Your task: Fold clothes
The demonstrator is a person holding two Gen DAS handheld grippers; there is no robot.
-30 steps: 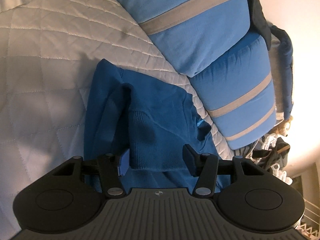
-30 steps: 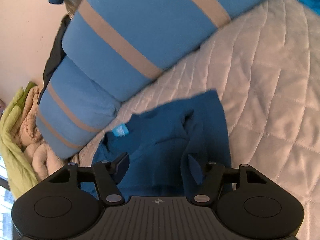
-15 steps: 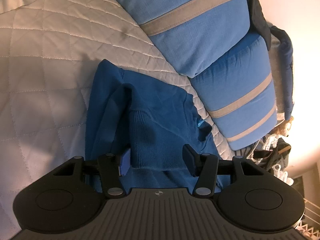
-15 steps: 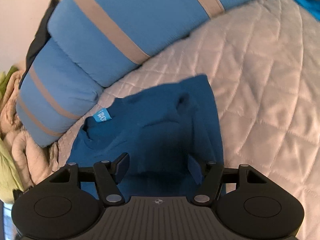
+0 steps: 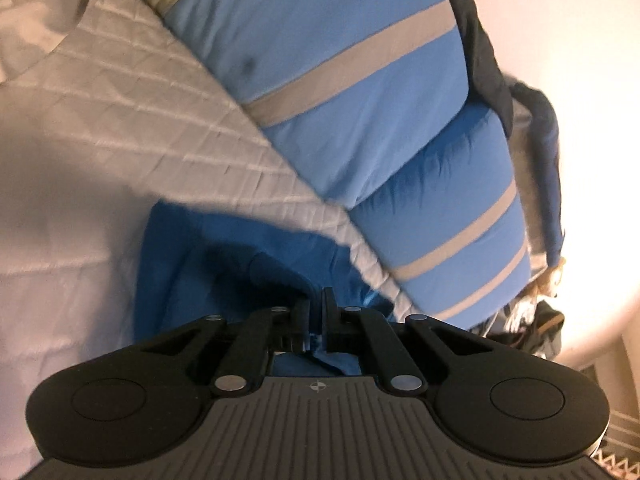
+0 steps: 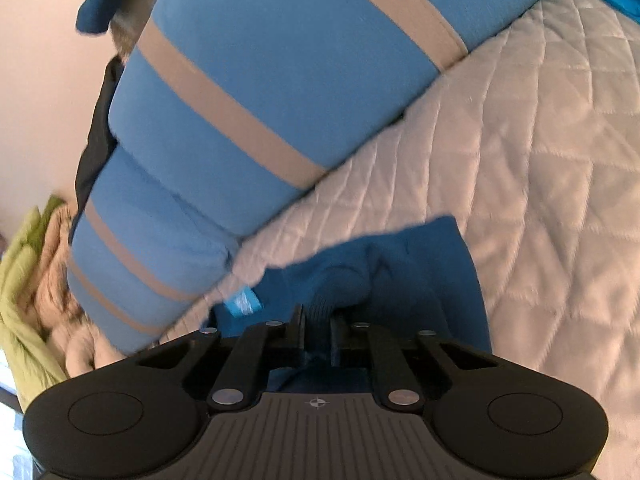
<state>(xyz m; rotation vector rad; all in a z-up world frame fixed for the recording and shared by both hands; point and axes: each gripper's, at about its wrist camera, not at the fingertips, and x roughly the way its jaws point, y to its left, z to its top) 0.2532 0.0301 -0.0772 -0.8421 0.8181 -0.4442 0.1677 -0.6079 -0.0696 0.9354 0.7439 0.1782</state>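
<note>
Left gripper (image 5: 316, 312) pinched tight on a fold of the dark blue sweater (image 5: 224, 248); right gripper (image 6: 318, 326) clamping its ribbed edge; sweater lying on the quilted bedspread (image 6: 540, 160), beside striped blue pillows (image 6: 280, 80).

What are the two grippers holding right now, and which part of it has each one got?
Both hold the dark blue sweater. The right gripper pinches a ribbed edge bunched between its fingers. The left gripper pinches a fold of its near edge; which part cannot be told.
</note>
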